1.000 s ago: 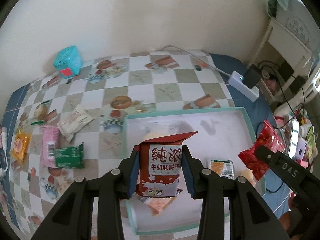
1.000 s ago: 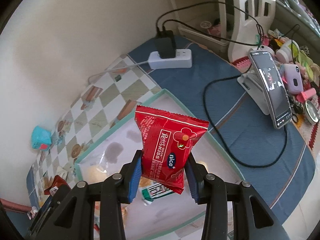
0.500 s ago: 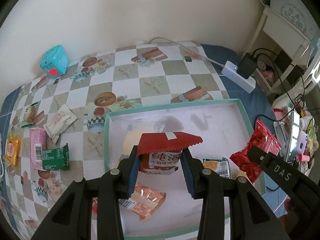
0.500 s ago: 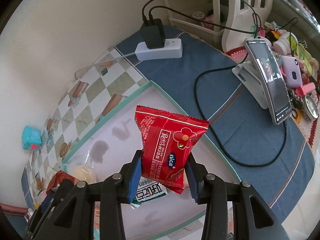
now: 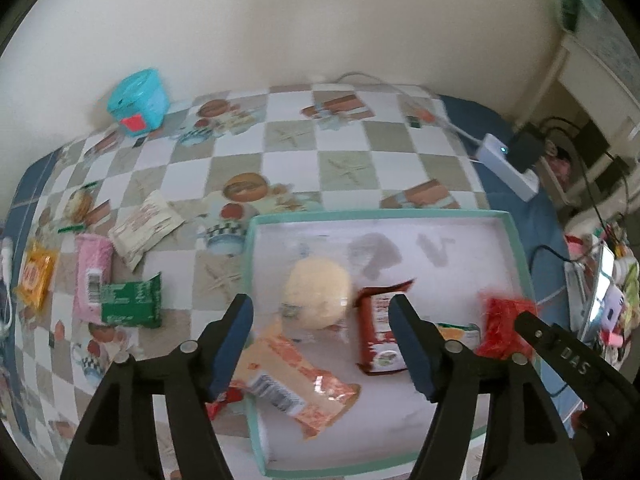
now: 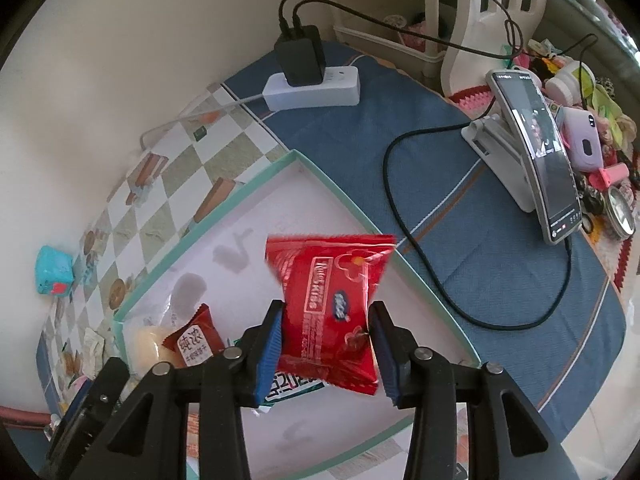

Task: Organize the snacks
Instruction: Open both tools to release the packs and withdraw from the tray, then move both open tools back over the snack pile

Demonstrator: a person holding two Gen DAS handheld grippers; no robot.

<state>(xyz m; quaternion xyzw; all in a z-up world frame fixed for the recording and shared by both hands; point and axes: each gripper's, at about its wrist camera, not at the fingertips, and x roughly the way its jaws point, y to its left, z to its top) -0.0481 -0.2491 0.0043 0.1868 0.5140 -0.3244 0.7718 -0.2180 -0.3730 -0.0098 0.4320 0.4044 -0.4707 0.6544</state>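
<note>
Two grippers: left gripper (image 5: pixel 322 340) jaws wide, empty; right gripper (image 6: pixel 326 346) jaws clamp red "nice" packet (image 6: pixel 334 300).

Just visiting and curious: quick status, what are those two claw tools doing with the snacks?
Left hand-held gripper open, empty, above tray. Right hand-held gripper shut on red snack packet, over tray. Brown biscuit packet lies in tray. Nothing blocking.

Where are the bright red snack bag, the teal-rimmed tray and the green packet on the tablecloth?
bright red snack bag (image 6: pixel 334 304), right wrist view, middle of its printed face.
teal-rimmed tray (image 5: pixel 376 215), left wrist view, far rim.
green packet (image 5: pixel 131 301), left wrist view, centre of the wrapper.
</note>
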